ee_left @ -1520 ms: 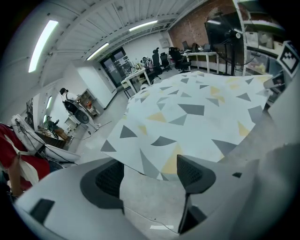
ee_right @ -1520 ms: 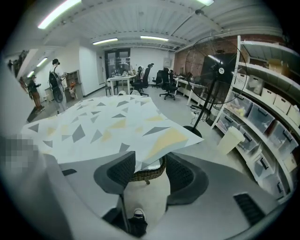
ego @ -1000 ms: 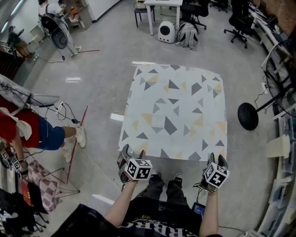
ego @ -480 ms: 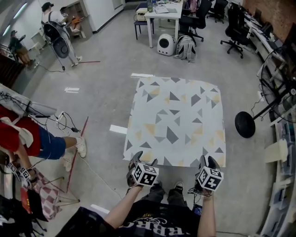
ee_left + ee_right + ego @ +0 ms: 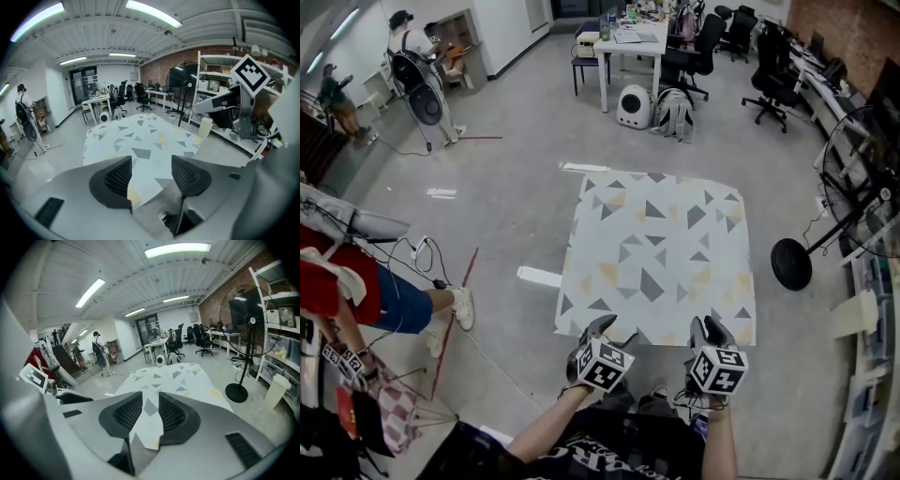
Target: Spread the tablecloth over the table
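The tablecloth [image 5: 656,248], white with grey and yellow triangles, lies flat over the whole table in the head view. My left gripper [image 5: 605,328] hovers at the cloth's near left edge and my right gripper [image 5: 710,328] at its near right edge. In the left gripper view the left gripper [image 5: 151,171] has its jaws apart and closing, with nothing between them; the tablecloth [image 5: 140,140] lies beyond. In the right gripper view the right gripper [image 5: 150,411] shows a narrower gap, also closing, with nothing between the pads; the tablecloth [image 5: 164,378] stretches ahead below it.
A pedestal fan base [image 5: 790,264] stands right of the table. A seated person in red [image 5: 366,281] and cables are at the left. A white strip [image 5: 539,277] lies on the floor by the table. A desk [image 5: 633,42], chairs and bags stand beyond.
Both grippers have lifted from the cloth's near edge and come closer together. The head view has tipped up, showing more of the far room.
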`<state>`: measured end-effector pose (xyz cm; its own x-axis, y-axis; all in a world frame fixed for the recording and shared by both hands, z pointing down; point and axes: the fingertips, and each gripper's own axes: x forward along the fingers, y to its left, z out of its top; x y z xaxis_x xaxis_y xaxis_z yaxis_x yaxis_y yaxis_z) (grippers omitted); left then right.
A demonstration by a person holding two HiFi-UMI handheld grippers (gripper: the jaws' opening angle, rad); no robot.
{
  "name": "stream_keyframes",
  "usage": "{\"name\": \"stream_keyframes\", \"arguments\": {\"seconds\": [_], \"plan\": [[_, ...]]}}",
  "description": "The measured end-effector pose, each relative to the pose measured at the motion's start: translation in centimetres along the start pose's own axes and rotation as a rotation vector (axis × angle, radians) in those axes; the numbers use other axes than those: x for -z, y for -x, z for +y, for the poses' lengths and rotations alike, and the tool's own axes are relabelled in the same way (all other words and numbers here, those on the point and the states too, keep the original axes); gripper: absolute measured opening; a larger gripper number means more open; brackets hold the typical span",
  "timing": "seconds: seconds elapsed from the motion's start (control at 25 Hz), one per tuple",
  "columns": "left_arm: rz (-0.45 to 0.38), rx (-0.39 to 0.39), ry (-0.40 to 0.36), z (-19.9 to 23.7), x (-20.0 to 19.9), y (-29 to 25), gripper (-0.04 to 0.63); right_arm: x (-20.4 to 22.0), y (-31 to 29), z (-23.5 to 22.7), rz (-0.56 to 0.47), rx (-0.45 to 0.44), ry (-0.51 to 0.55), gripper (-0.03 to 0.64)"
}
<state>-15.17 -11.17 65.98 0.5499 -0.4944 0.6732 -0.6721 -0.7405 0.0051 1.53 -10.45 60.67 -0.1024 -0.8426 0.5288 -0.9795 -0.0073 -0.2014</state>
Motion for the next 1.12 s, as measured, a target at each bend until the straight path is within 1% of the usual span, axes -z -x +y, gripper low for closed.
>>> {"name": "stream_keyframes", "arguments": {"seconds": [0.08, 0.16, 0.28, 0.4, 0.6, 0.72, 0.8, 0.92, 1.0, 1.12], "plan": [[-0.031, 0.023, 0.024, -0.3, -0.8, 0.8, 0.243, -0.5, 0.3, 1.3, -0.002, -0.043, 0.01, 0.123], [-0.064, 0.039, 0.04, -0.5, -1.6, 1.5, 0.219, -1.0, 0.7, 2.3, -0.006, -0.09, 0.011, 0.117], [-0.113, 0.053, 0.04, -1.1, -2.5, 2.8, 0.166, -1.5, 1.8, 3.2, -0.012, -0.164, 0.016, 0.114], [-0.13, 0.055, 0.061, -2.1, -3.0, 4.3, 0.158, -2.2, 3.6, 3.2, -0.019, -0.214, 0.024, 0.111], [-0.169, 0.051, 0.14, -5.0, -3.5, 6.6, 0.158, -2.8, 7.1, 3.0, -0.036, -0.295, 0.046, 0.109], [-0.198, 0.036, 0.147, -7.1, -4.1, 7.6, 0.156, -3.2, 9.3, 3.0, -0.055, -0.347, 0.07, 0.101], [-0.219, 0.022, 0.148, -8.6, -4.6, 8.3, 0.142, -3.2, 10.8, 3.1, -0.066, -0.381, 0.082, 0.092], [-0.258, -0.003, 0.158, -10.4, -5.5, 9.5, 0.102, -3.0, 12.9, 3.3, -0.078, -0.432, 0.096, 0.074], [-0.284, -0.012, 0.172, -11.5, -5.8, 10.3, 0.08, -2.6, 14.0, 3.3, -0.082, -0.461, 0.094, 0.066], [-0.322, -0.016, 0.181, -13.2, -6.4, 11.4, 0.064, -2.0, 15.6, 3.0, -0.094, -0.493, 0.085, 0.048]]}}
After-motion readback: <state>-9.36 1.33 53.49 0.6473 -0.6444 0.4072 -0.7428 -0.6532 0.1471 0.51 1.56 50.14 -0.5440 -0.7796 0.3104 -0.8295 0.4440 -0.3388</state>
